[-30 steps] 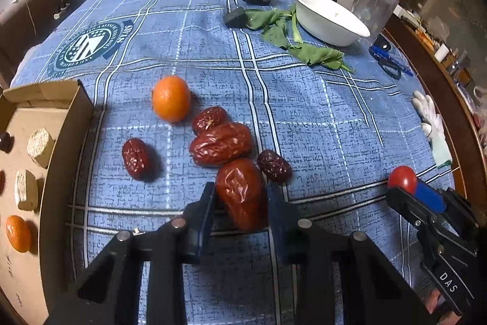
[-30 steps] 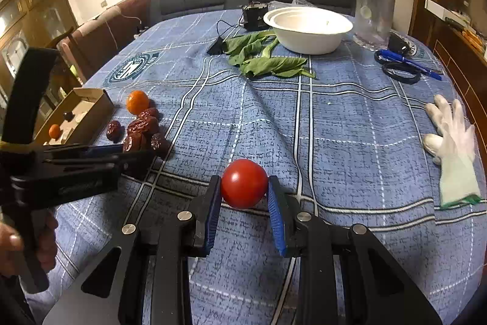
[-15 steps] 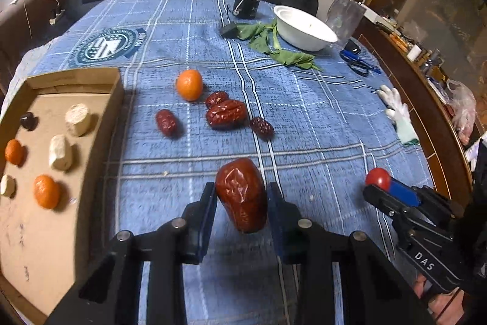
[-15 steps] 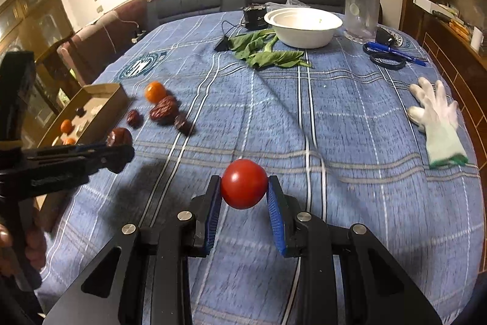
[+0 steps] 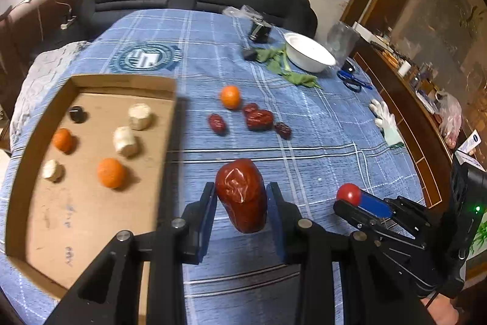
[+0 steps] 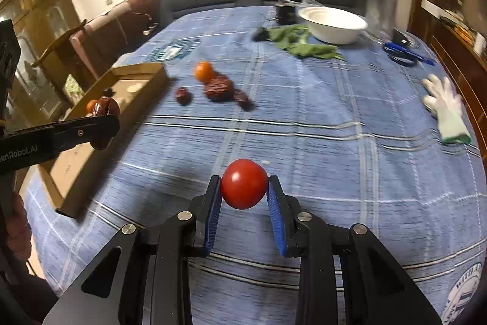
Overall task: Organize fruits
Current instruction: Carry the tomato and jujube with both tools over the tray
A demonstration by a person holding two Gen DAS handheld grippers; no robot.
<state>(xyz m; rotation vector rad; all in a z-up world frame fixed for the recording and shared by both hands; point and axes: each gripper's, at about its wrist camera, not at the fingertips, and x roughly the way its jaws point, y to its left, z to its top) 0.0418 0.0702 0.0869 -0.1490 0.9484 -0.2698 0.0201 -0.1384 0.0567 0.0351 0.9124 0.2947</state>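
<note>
Left wrist view — both hand-held grippers carry fruit above the table (image 5: 319, 124).

Nearest, the left hand-held gripper (image 5: 240, 200) is clamped on a large red date (image 5: 242, 198); the right hand-held gripper (image 6: 243, 197) pinches a red tomato (image 6: 244, 183). Just left, the cardboard tray (image 5: 170, 142) holds two oranges (image 5: 111, 172), three pale chunks (image 5: 125, 140) and one dark piece (image 5: 77, 114). Beyond — a loose orange (image 5: 230, 96) and four dates (image 5: 258, 119) on the cloth. Farthest, a white bowl (image 5: 309, 55) beside green leaves (image 5: 299, 78); its contents cannot be seen.
</note>
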